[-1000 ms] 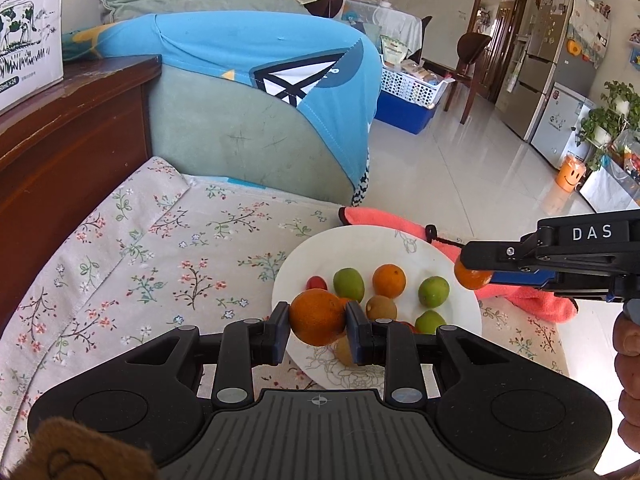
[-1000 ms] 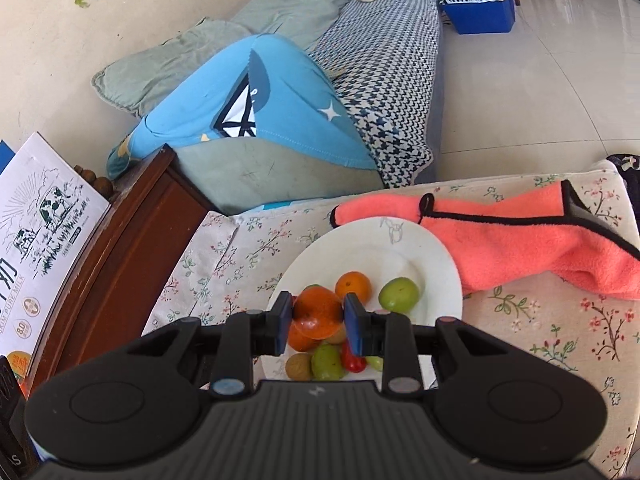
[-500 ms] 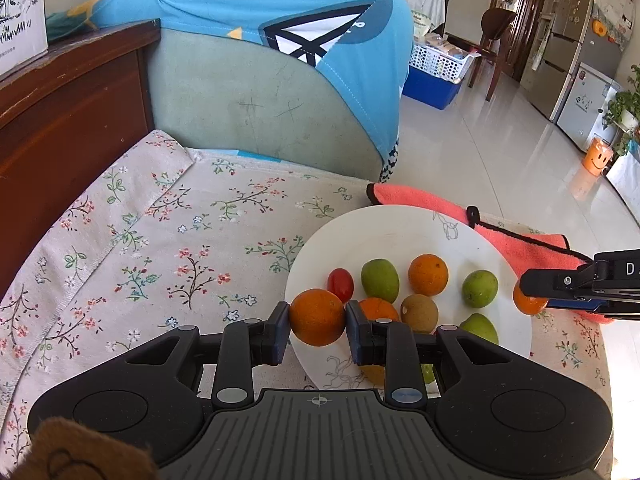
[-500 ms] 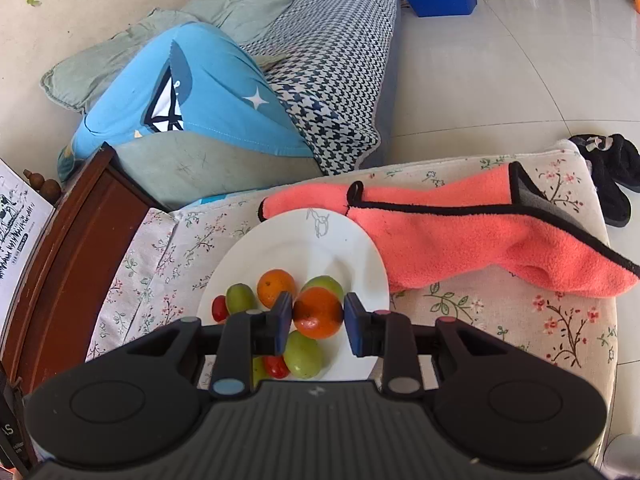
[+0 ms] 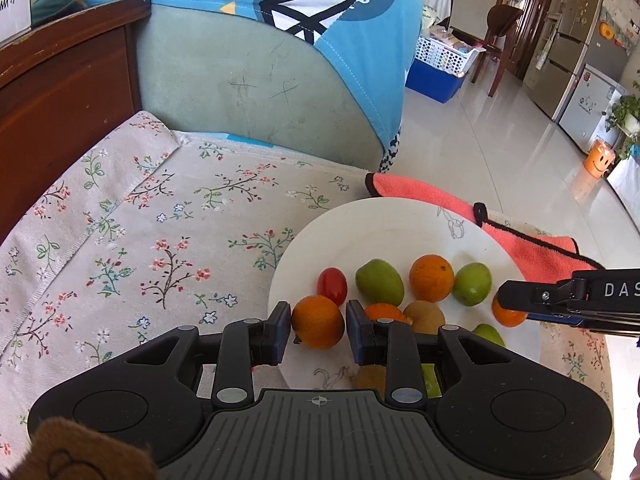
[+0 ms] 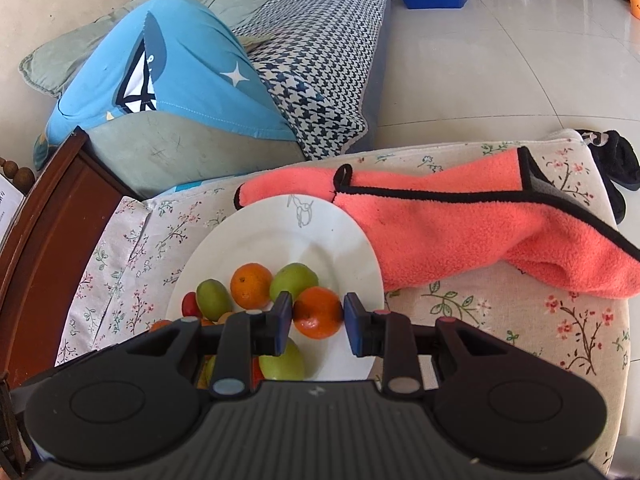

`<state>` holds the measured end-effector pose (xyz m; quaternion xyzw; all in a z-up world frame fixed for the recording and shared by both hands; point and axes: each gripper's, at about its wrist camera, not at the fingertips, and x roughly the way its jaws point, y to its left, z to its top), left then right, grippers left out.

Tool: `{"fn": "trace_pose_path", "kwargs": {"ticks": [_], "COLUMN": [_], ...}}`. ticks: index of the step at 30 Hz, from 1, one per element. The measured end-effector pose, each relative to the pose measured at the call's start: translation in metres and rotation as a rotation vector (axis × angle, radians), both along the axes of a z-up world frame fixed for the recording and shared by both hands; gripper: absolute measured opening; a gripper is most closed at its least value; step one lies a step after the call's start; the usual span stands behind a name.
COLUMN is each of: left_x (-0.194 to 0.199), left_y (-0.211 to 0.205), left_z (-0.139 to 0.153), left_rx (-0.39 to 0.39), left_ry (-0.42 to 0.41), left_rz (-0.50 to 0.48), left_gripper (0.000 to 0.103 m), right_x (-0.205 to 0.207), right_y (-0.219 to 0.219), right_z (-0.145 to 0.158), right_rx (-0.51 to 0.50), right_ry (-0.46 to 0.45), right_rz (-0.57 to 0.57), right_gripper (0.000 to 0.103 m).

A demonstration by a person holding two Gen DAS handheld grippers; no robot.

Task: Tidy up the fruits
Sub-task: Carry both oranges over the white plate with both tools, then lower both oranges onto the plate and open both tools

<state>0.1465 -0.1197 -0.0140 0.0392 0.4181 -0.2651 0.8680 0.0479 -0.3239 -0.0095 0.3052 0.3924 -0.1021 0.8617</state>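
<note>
Both tongs, left (image 5: 318,328) and right (image 6: 317,318), clamp round orange mandarins (image 5: 317,327) (image 6: 319,317) over the white ceramic plate (image 5: 400,224); lower gently into bare spots before releasing, avoiding neighbouring fruit.

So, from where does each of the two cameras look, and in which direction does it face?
Left wrist: sits on the left gripper, looks down over the plate; its fingers hold an orange; the right gripper's finger enters at right.
Right wrist: sits on the right gripper, looks down at the plate's other side and the pink towel; its fingers hold another orange.
Shared: plate, fruits, towel, blue cushion, floral cloth.
</note>
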Motion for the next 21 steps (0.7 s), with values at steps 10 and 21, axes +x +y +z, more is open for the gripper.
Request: {"fn": "trace_pose_path", "kwargs": {"ticks": [10,21], "left_x": [-0.015,-0.027], "left_y": [0.004,0.039], "left_z": [0.035,0.055], "left_rx": [-0.078,-0.041], "left_ry": [-0.059,-0.061], "left_rz": [-0.002,0.07], "left_gripper": [0.058,0.067], "right_x": [-0.004,-0.011], "right_y": [0.003,0.021], "right_z": [0.019,0.024], "right_rx": [0.037,0.048], "right_ry": [-0.086,-0.087], "right_rz": [0.013,0.086], "right_gripper": [0.031,0.032]}}
